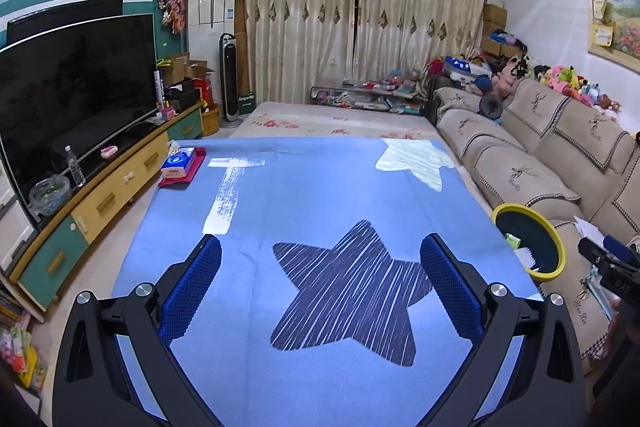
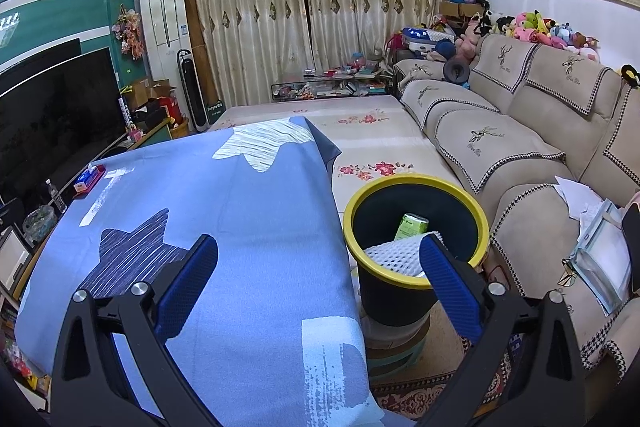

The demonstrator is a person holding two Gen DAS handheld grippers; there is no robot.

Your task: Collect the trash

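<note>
A black bin with a yellow rim (image 2: 414, 185) stands on a stool beside the table's right edge; it also shows in the left wrist view as the bin (image 1: 554, 243). Inside lie a green carton (image 2: 412, 226) and white foam netting (image 2: 394, 257). My right gripper (image 2: 320, 251) is open and empty, straddling the table edge with its right finger over the bin's near rim. My left gripper (image 1: 320, 251) hangs open and empty above the dark star on the blue tablecloth (image 1: 304, 195). No loose trash shows on the cloth.
A tissue pack on a red tray (image 1: 180, 165) sits at the table's far left corner. A beige sofa (image 2: 520, 147) runs along the right with papers (image 2: 600, 247) on its seat. A TV cabinet (image 1: 100, 195) lines the left wall.
</note>
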